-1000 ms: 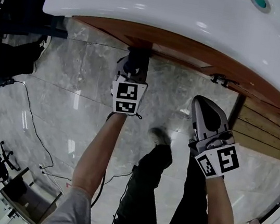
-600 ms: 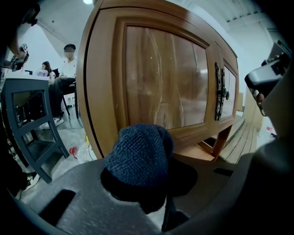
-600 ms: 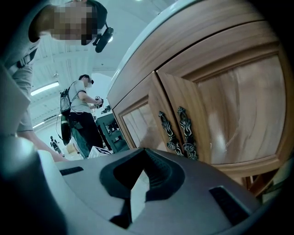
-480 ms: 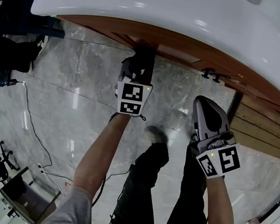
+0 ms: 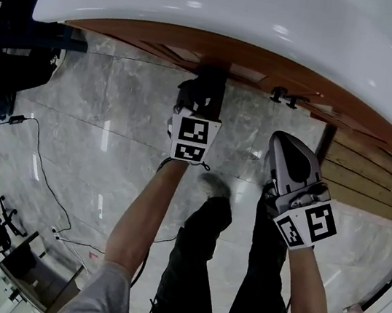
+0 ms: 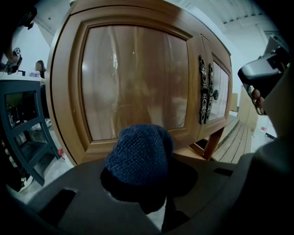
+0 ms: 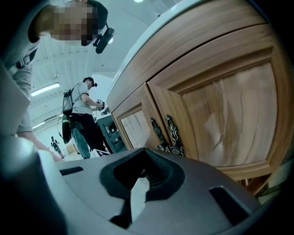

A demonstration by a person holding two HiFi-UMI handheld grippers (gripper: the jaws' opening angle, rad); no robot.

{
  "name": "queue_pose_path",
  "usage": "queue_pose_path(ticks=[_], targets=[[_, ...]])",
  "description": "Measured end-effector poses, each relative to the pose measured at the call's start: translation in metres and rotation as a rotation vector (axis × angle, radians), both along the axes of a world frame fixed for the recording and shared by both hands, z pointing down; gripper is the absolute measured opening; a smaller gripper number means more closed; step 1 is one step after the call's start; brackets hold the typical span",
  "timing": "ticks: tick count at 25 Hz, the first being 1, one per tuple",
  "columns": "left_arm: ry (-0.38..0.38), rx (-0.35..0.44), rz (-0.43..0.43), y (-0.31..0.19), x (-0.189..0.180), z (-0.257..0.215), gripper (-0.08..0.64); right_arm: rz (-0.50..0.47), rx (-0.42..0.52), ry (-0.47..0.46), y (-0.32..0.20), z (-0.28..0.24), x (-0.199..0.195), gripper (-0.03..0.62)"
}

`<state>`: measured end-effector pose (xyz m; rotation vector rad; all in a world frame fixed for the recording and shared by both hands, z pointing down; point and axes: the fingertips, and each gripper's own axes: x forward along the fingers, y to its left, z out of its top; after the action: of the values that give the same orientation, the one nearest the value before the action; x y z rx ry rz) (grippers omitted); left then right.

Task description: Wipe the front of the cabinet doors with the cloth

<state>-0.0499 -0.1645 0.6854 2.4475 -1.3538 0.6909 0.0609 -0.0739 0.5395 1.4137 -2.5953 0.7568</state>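
A bunched dark-blue knitted cloth (image 6: 138, 158) sits before the glossy wooden cabinet doors (image 6: 138, 78).

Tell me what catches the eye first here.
A dark blue knitted cloth sits bunched in the left gripper's jaws, close before a wooden cabinet door. Ornate dark metal handles mark where the two doors meet. The right gripper hangs shut and empty nearby.
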Motion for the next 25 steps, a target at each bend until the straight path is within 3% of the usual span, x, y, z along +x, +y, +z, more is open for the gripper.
queue_pose_path(ticks=[25], targets=[[0.1,-0.039,0.052,0.03,0.111,-0.001,0.097,0.015,0.001,-0.02,0.015,0.006,0.055,0.009]])
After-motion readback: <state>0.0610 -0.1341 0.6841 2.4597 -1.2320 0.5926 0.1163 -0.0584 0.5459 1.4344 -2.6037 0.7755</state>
